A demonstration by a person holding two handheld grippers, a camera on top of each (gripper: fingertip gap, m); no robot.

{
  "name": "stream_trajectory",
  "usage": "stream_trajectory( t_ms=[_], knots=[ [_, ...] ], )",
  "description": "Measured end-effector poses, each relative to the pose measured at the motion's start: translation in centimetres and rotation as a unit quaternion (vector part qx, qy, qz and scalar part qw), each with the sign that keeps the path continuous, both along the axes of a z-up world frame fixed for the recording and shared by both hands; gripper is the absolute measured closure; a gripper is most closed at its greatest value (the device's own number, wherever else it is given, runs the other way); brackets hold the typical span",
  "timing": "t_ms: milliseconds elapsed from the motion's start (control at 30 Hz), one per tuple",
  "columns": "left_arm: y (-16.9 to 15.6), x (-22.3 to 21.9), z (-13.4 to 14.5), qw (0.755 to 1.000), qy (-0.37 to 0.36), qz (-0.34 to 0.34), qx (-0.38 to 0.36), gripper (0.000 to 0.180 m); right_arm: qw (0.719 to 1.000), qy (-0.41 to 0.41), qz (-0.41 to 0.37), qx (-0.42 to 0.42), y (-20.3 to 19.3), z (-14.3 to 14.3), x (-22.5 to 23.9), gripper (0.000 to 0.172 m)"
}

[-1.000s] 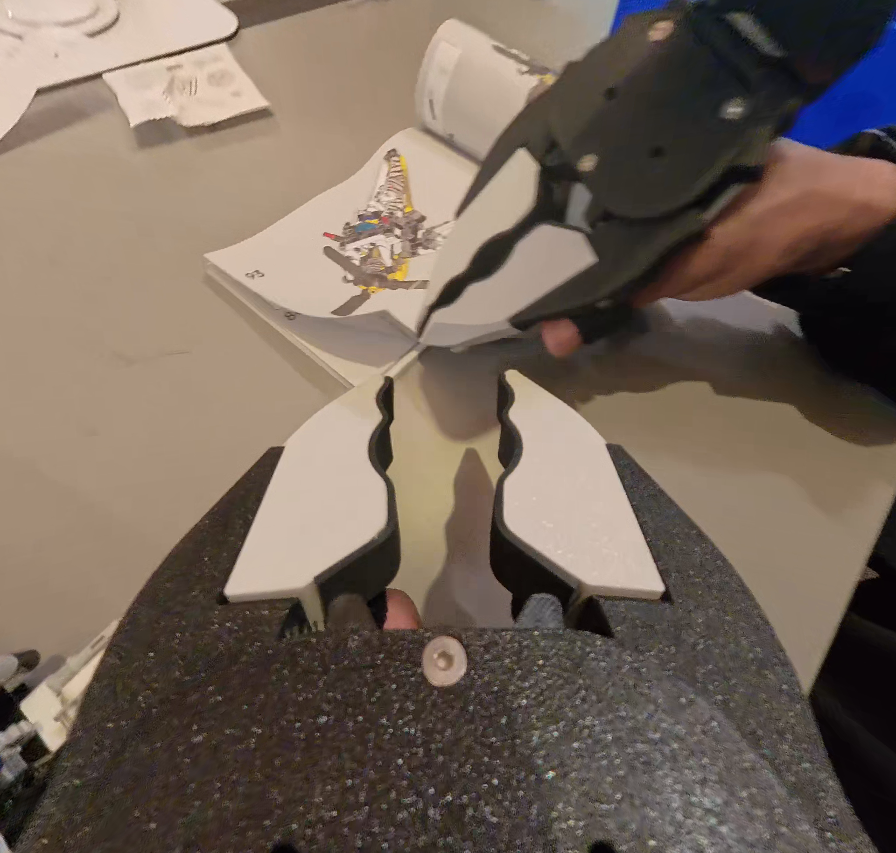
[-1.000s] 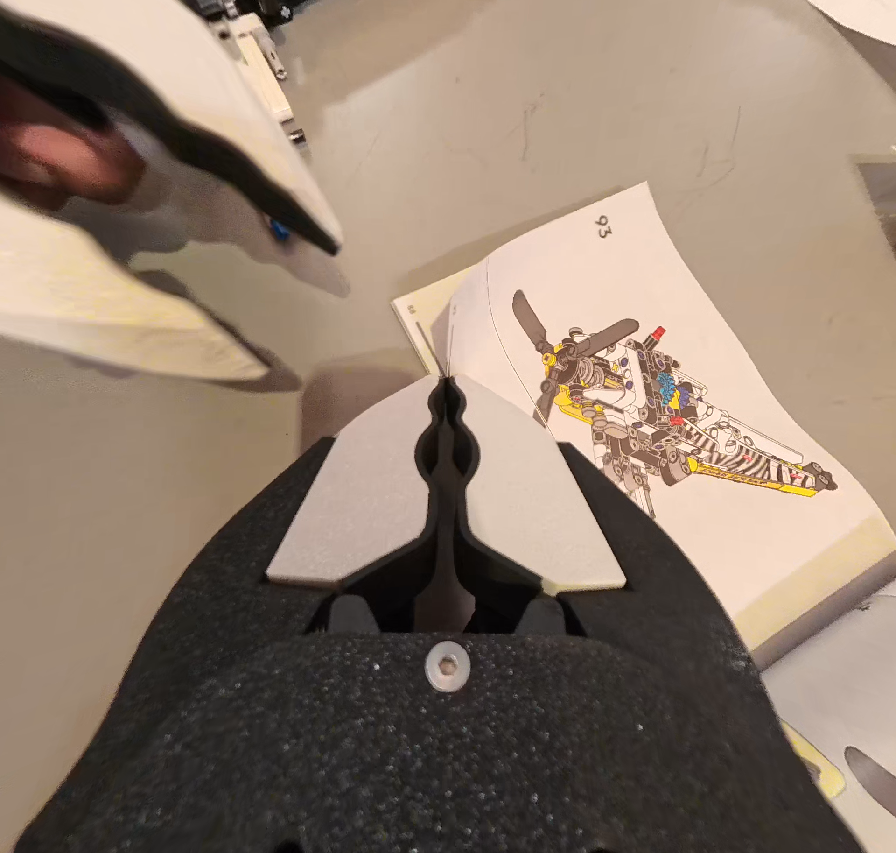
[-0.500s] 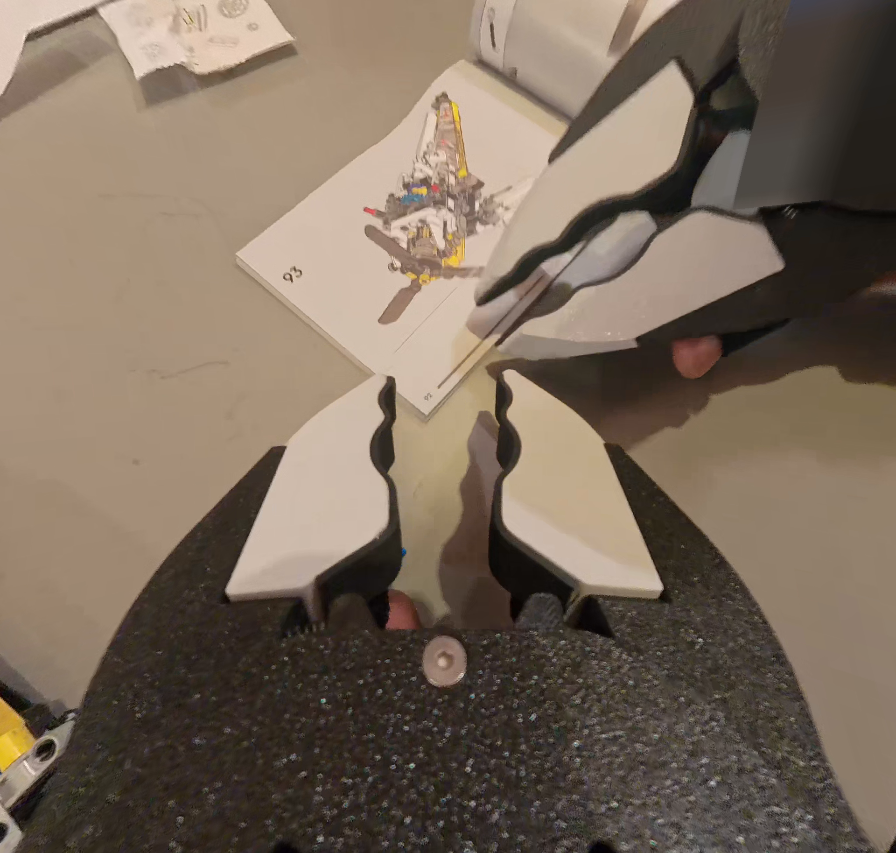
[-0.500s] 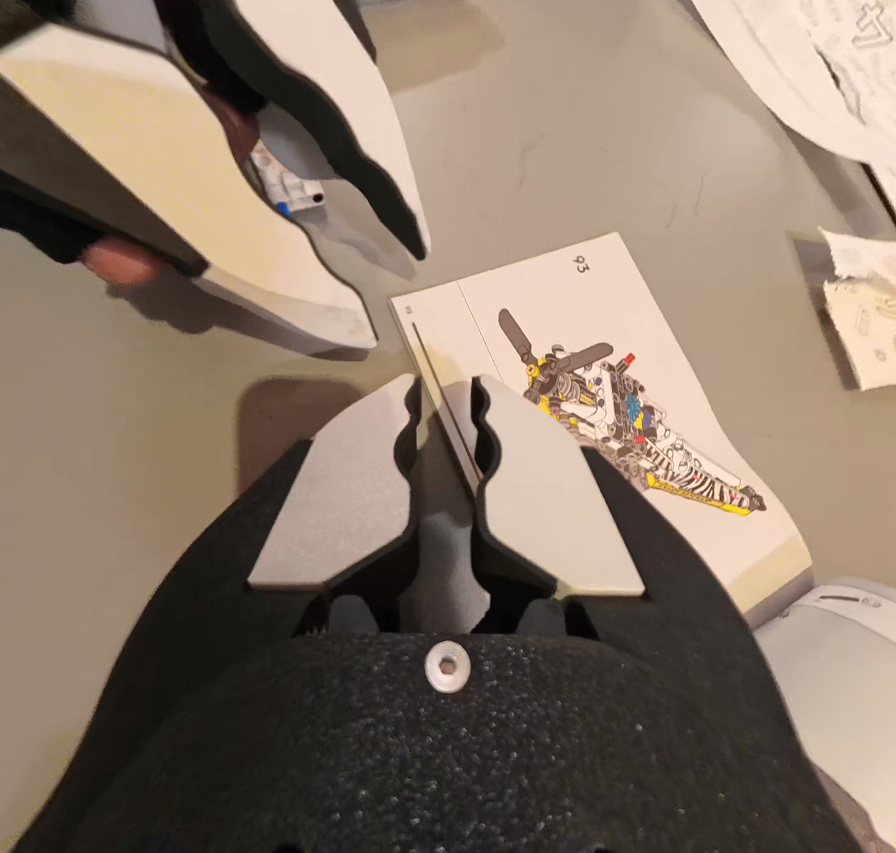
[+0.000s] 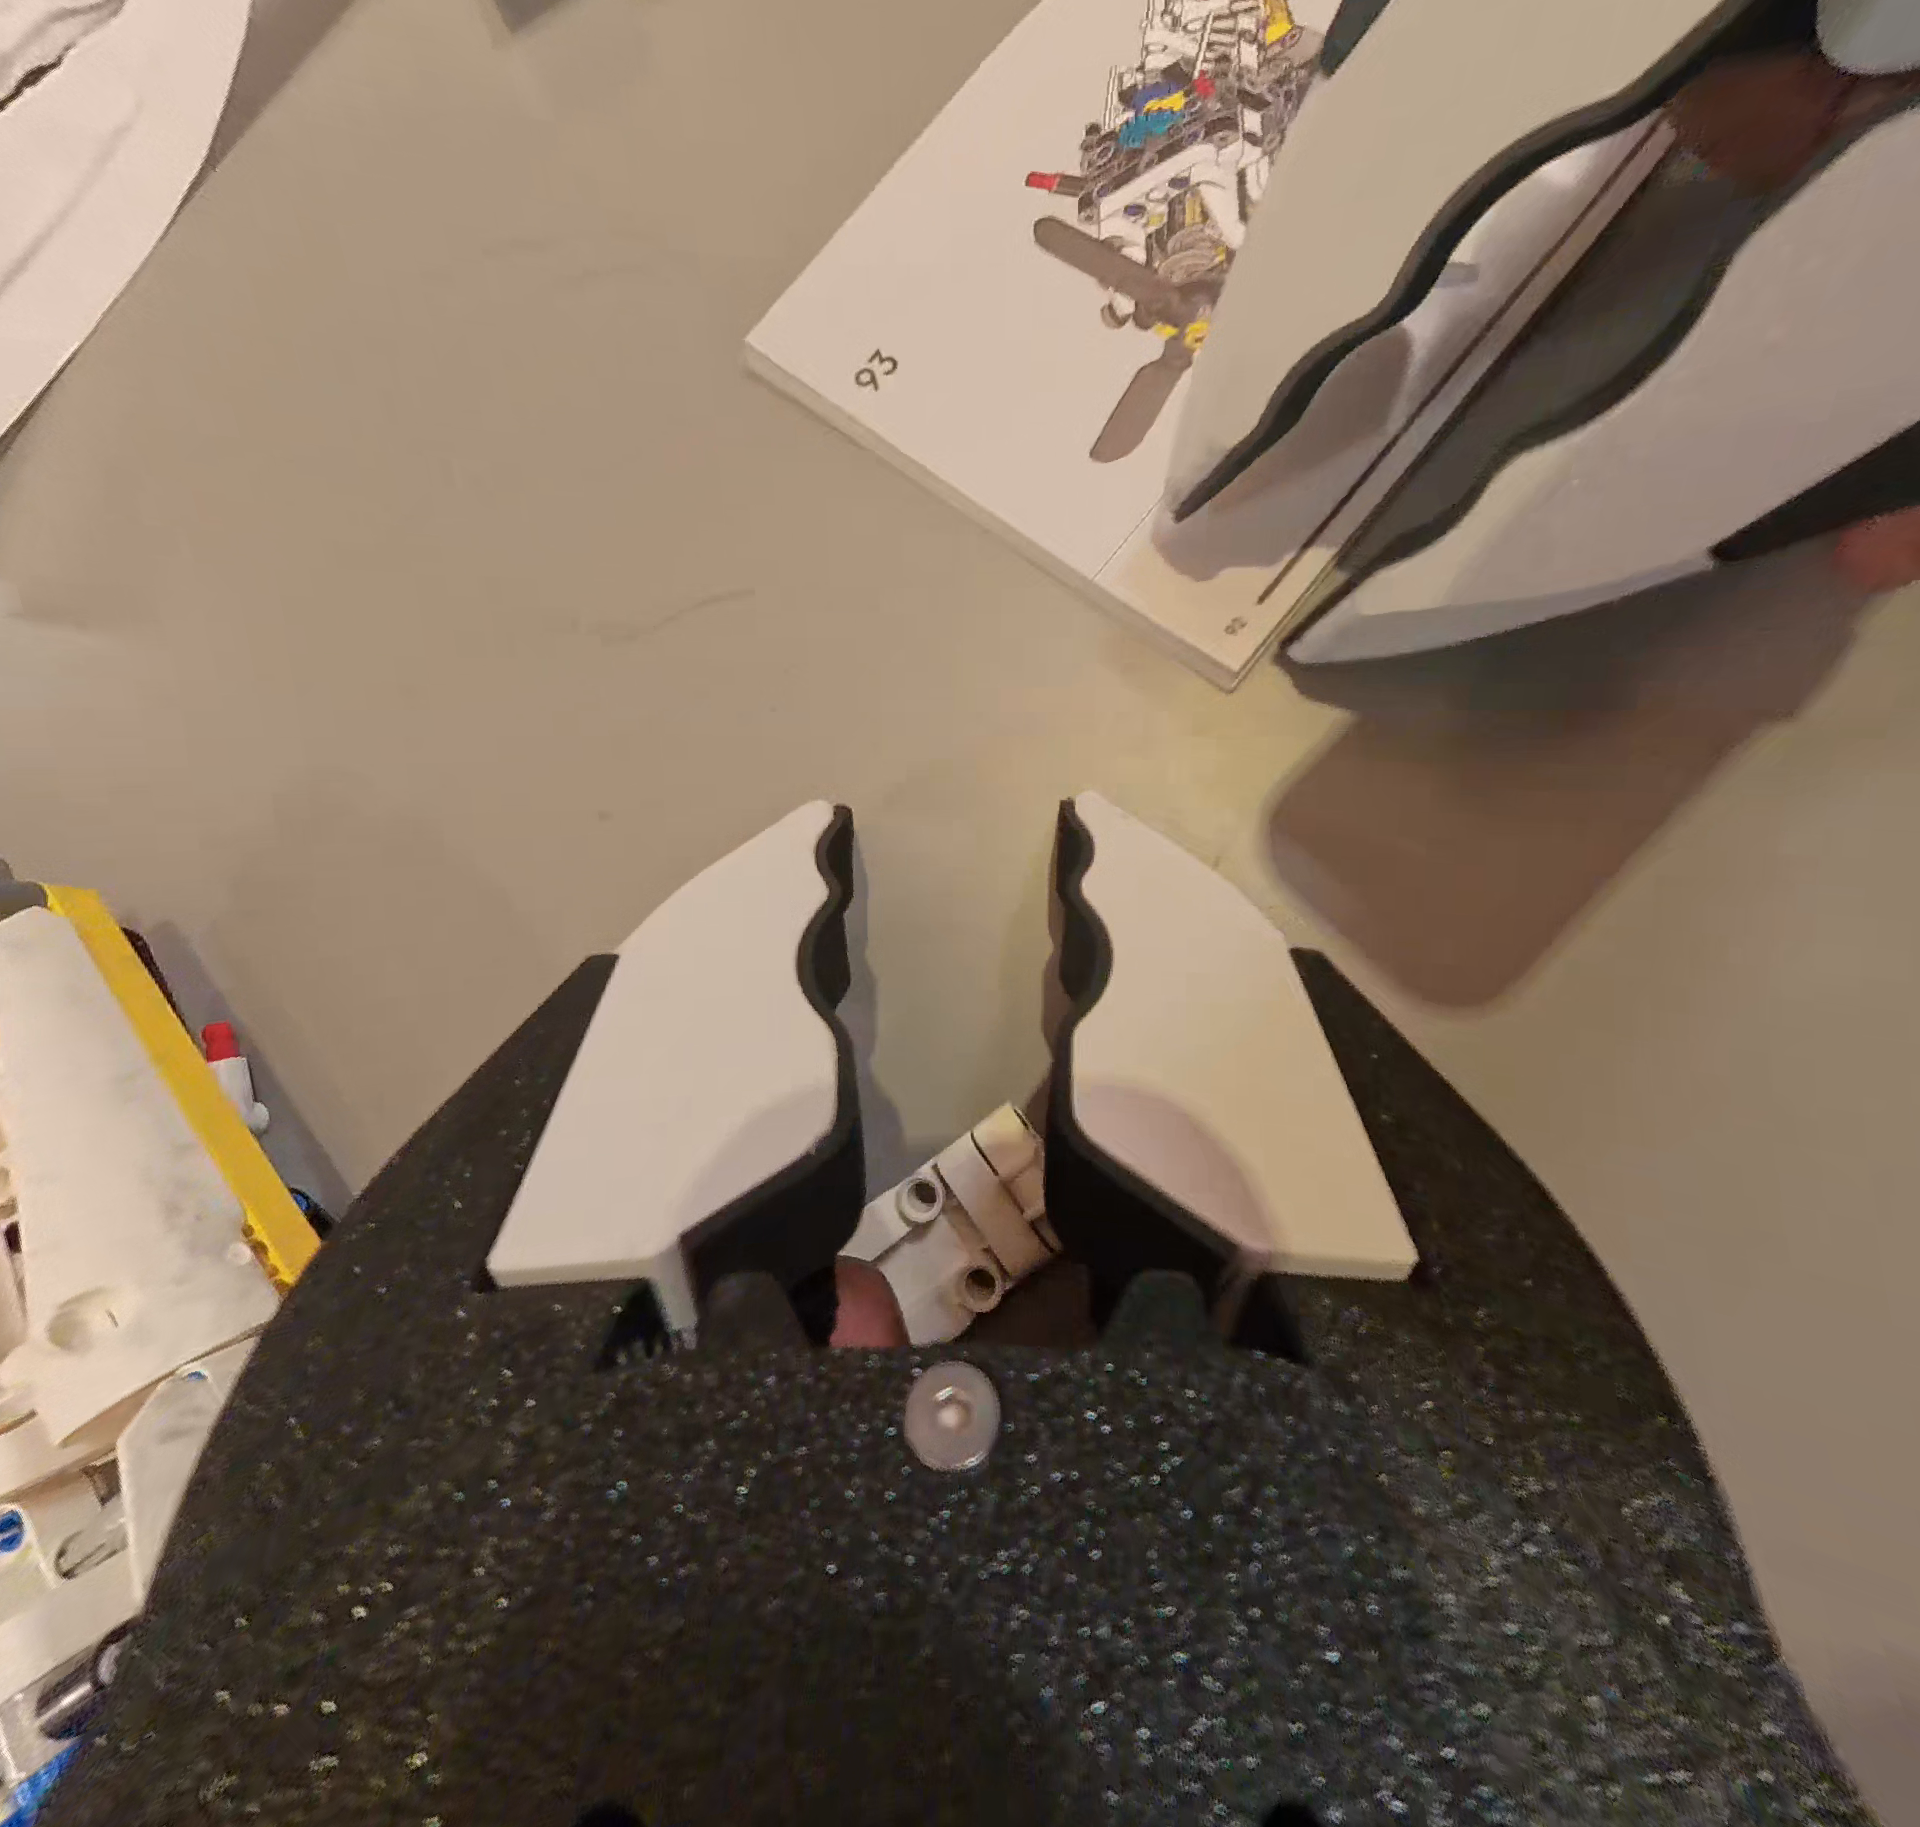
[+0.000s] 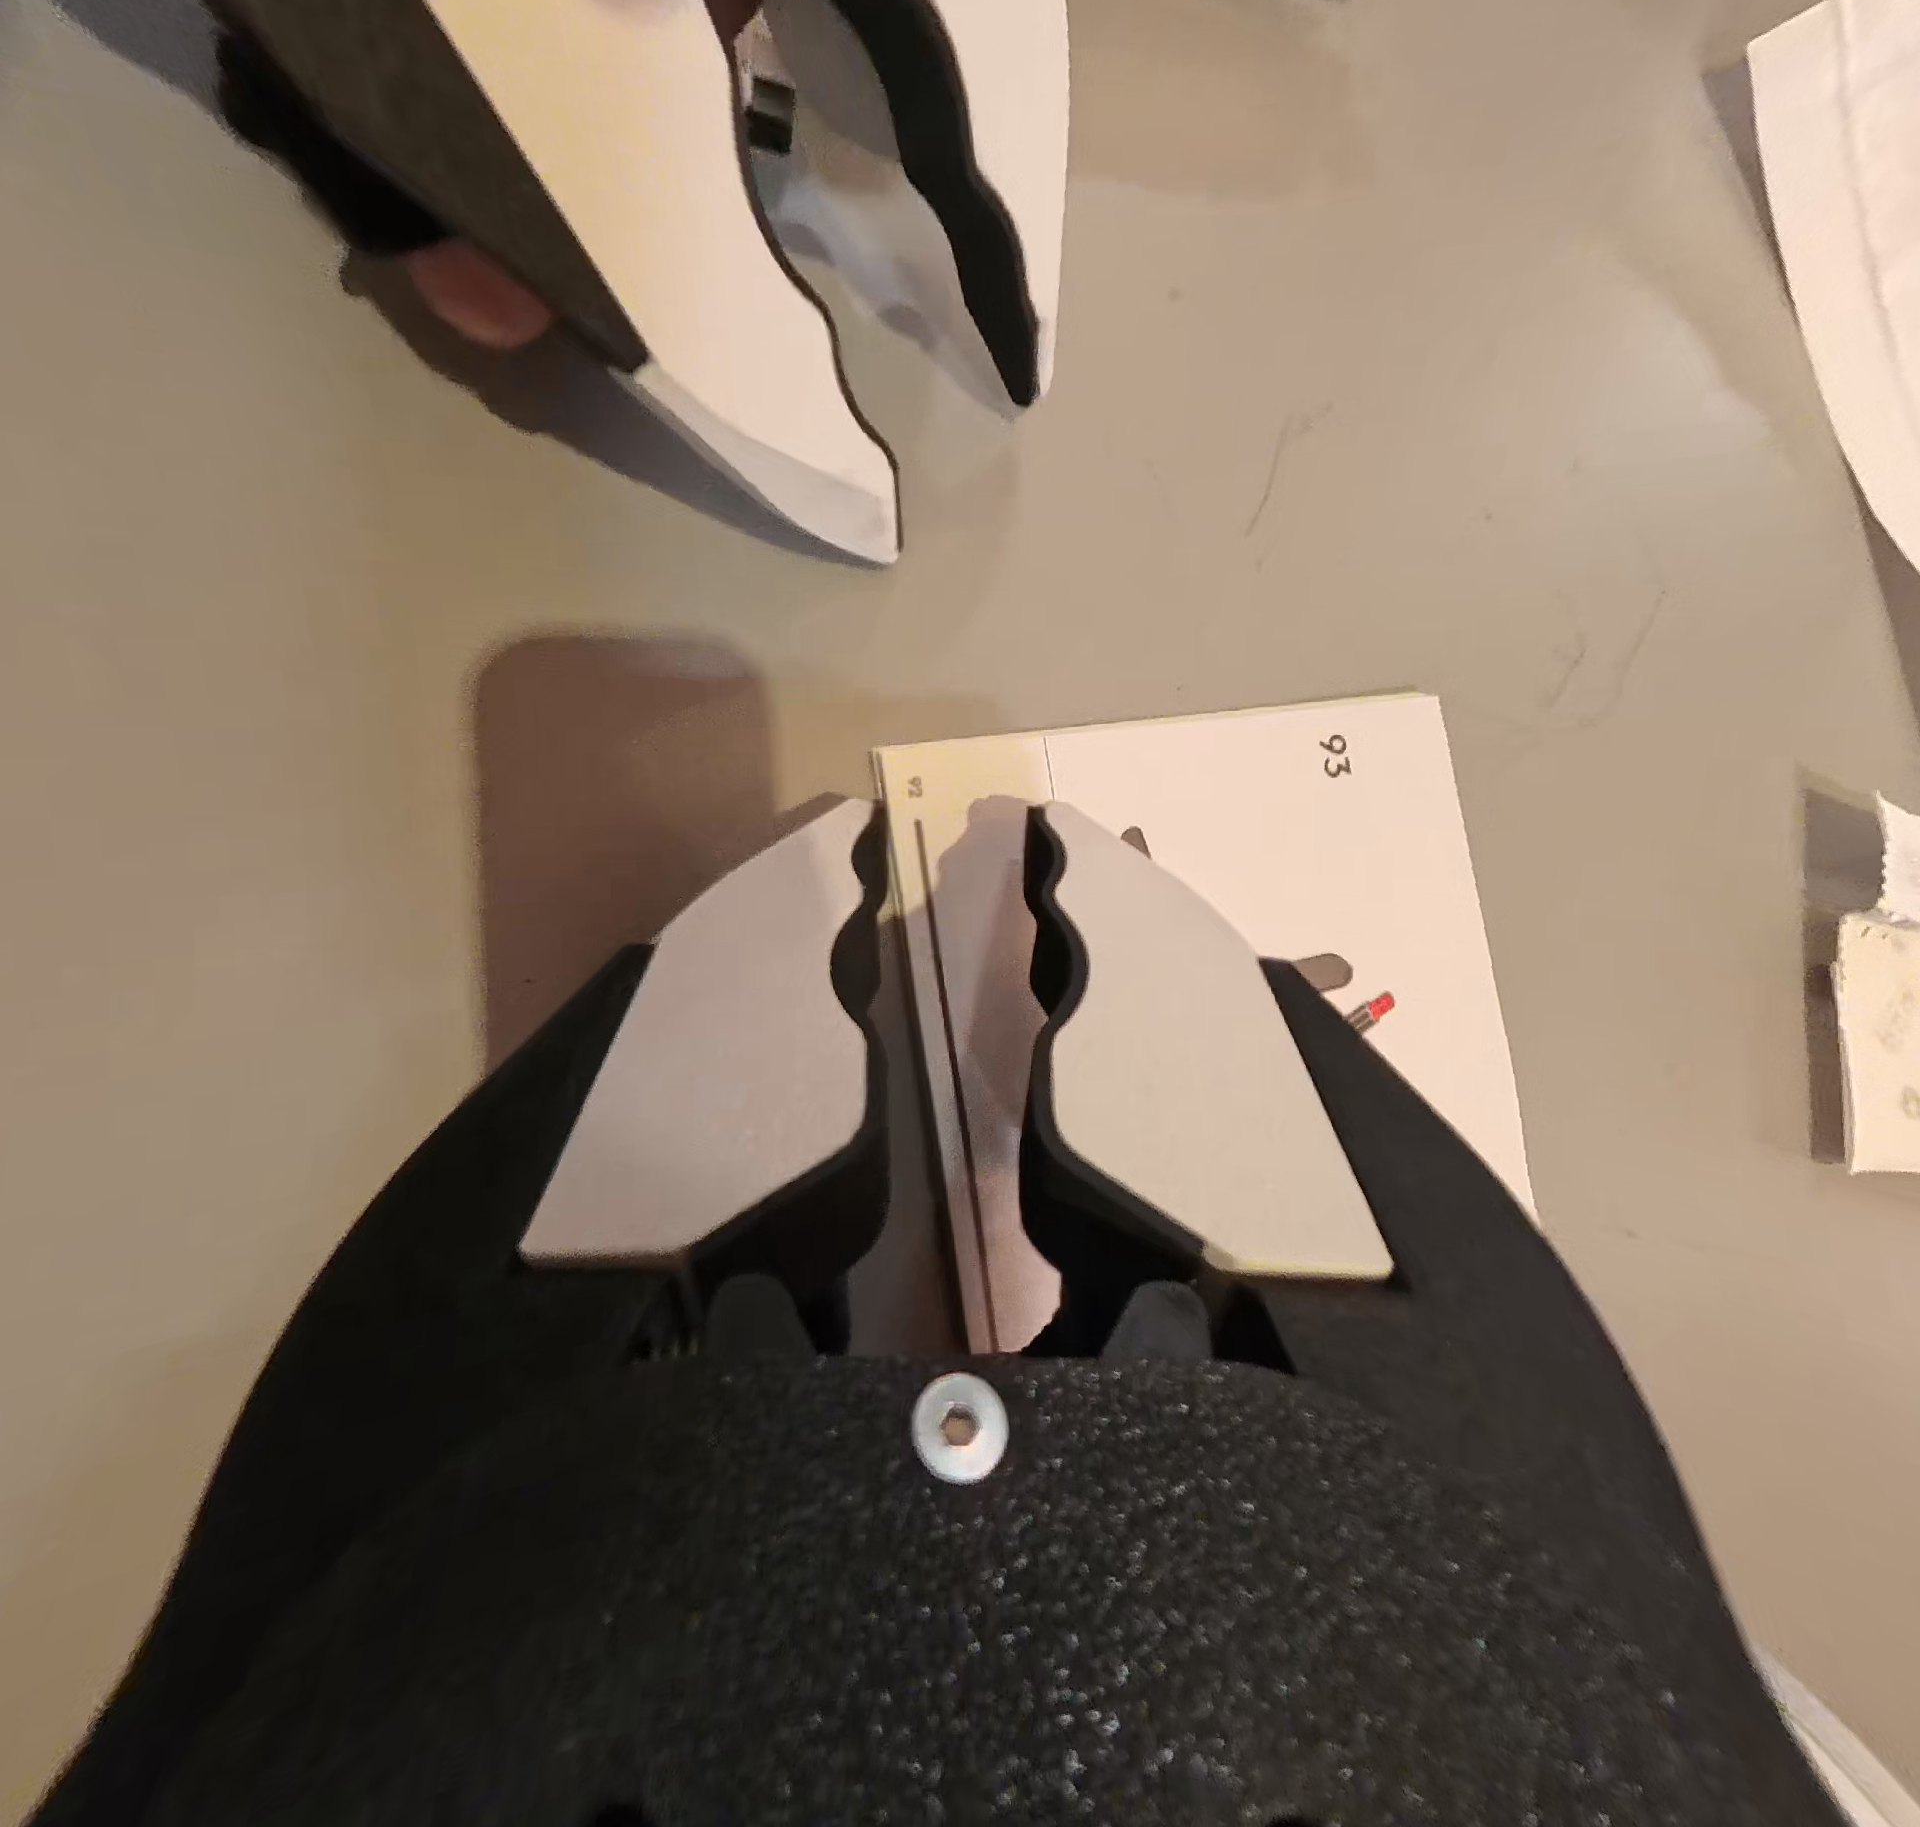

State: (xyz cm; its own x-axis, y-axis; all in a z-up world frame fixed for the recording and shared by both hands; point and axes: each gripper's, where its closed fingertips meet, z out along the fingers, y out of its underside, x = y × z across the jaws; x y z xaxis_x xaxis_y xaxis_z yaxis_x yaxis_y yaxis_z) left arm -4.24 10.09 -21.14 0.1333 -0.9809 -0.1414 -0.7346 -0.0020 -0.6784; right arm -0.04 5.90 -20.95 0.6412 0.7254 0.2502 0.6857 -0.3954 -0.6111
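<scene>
On the grey table point(image 5: 468, 530), nearest the left gripper point(image 5: 951, 821), a small white toy part point(image 5: 966, 1227) shows through the gap near the finger roots. The fingers stand well apart with only bare table between their tips, and nothing is in their grasp. Just to its left lies a white and yellow toy model point(image 5: 104, 1102). Farther on, the right gripper point(image 6: 951, 821) hangs over the near corner of an open booklet point(image 6: 1247, 842) lying flat on the table. Its fingers are parted too, and a narrow strip of page shows between them, with a gap at each pad. Loose paper sheets point(image 6: 1849, 219) lie beyond. As I judge it, the risk sits at that corner: pads closing there could take several leaves at once or crease the page, since the paper is thin and lies flat. The two grippers are also near enough to knock together. Both point forward and down at the table, tips angled toward each other; a person's fingertip shows under each body.
</scene>
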Motion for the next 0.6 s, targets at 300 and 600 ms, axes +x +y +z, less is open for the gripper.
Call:
stream_trajectory(
  t_ms=[300, 600],
  knots=[
    [-1.1, 3.1, 5.0, 0.996, -0.058, -0.044, -0.057, 0.141, 0.996, 0.075, -0.023, -0.037, -0.3, -0.2, 0.0, 0.164],
    [0.4, 6.4, 3.7, 0.995, -0.069, -0.036, -0.061, 0.141, 0.992, 0.109, -0.048, -0.03, -0.8, 0.0, 0.5, 0.166]
  ],
)
